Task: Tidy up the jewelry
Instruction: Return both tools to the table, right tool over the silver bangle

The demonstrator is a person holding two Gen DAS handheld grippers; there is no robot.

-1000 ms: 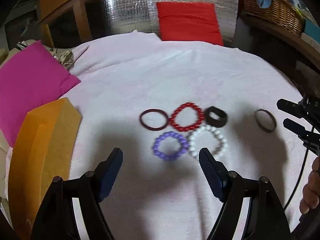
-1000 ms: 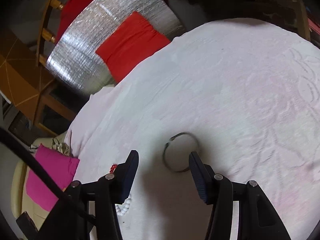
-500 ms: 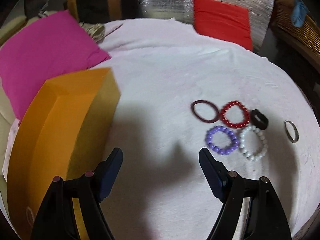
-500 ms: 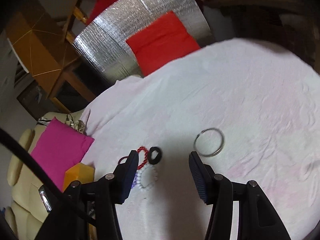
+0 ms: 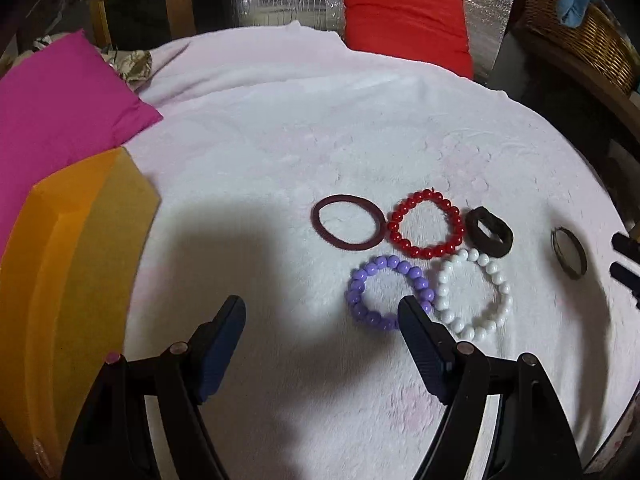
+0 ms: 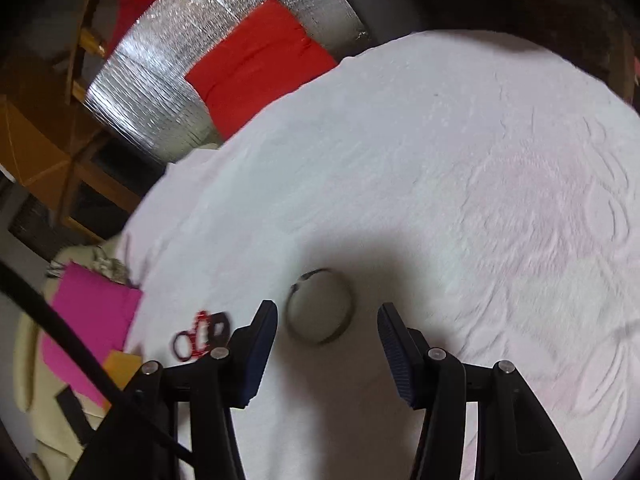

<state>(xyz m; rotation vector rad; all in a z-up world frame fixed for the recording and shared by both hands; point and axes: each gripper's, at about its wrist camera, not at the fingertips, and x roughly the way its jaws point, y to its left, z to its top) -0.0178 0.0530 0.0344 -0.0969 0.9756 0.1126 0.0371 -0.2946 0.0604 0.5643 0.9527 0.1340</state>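
Compared with half a second back: right gripper (image 6: 327,326) now low over the metal bangle (image 6: 320,306), which earlier lay further off and to one side; now sits just ahead of the fingertips and roughly centred between them. Jaws spread, nothing pinched, no contact visible. Judged: approach to the bangle under way, grasp not yet made. Left gripper (image 5: 320,324) swung back toward the bracelet cluster; orange box (image 5: 72,264) fills less of its view than before. Jaws spread wide, empty, right-hand pad overlapping the edge of the purple bead bracelet (image 5: 388,292) in the picture; contact cannot be confirmed.

Location of items: all on the white cloth (image 5: 280,128), none yet in the box. Maroon ring bangle (image 5: 348,221), red bead bracelet (image 5: 426,224) and black band (image 5: 489,232) in a row, each just beside the next; purple and white bead bracelet (image 5: 474,294) in front, side by side. Metal bangle well apart to the right.

Materials: cloth soft, fleecy, faintly embossed, likely to yield under a pad. Beads round, glossy, strung in flexible loops. Maroon bangle smooth, flat, rigid in look. Black band matte, thick, fabric-like. Metal bangle thin, dull-sheened, hard; judged prone to slip unless caught across its rim. Box plain card, angular.
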